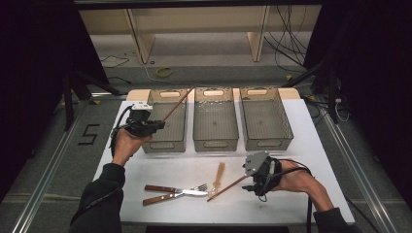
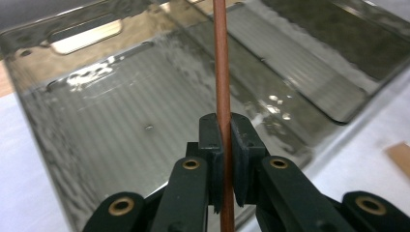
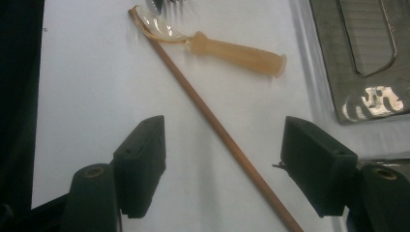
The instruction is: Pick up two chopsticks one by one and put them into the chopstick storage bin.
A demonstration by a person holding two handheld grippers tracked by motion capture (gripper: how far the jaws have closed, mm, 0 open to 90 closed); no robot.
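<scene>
Reaching forward over the left tray (image 1: 165, 127), the left gripper (image 1: 145, 122) clamps one chopstick (image 2: 221, 72), its long axis slanting up and away toward the tray's far rim. Down front, the right gripper (image 3: 222, 169) hovers low with jaws spread wide astride a second chopstick (image 3: 203, 108), lying diagonally on the table (image 1: 291, 204) beside a plastic spoon (image 3: 227, 48).

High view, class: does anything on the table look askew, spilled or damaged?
Nothing looks spilled or broken. The loose chopstick lies slantwise with its tip touching the plastic spoon, and the two forks cross each other. The three bins stand in a straight row.
</scene>
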